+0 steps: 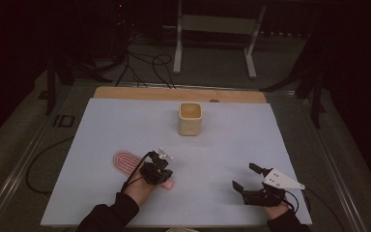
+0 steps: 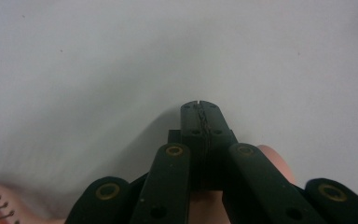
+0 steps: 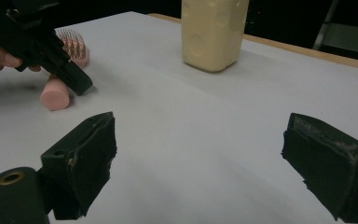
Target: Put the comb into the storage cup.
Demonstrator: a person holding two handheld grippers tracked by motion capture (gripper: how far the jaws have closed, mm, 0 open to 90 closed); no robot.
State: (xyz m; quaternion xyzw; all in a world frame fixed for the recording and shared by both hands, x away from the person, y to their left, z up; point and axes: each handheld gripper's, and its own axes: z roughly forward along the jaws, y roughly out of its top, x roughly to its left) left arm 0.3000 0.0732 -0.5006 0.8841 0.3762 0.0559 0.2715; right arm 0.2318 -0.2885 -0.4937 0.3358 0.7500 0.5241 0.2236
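The left gripper, jaws clenched empty, presses down on the pink plastic bristled hairbrush, probably to pin its handle; the right gripper waits released on the bench.

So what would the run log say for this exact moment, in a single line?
left gripper: shut, empty, over pink hairbrush handle | right gripper: open, empty | beige cup: upright, far side of white mat

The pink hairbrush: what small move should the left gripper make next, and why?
Probably open the jaws of the left gripper and settle them around the pink hairbrush handle. Those jaws are shut with nothing between them, their tips on the white table just past the handle, so nothing is gripped yet.
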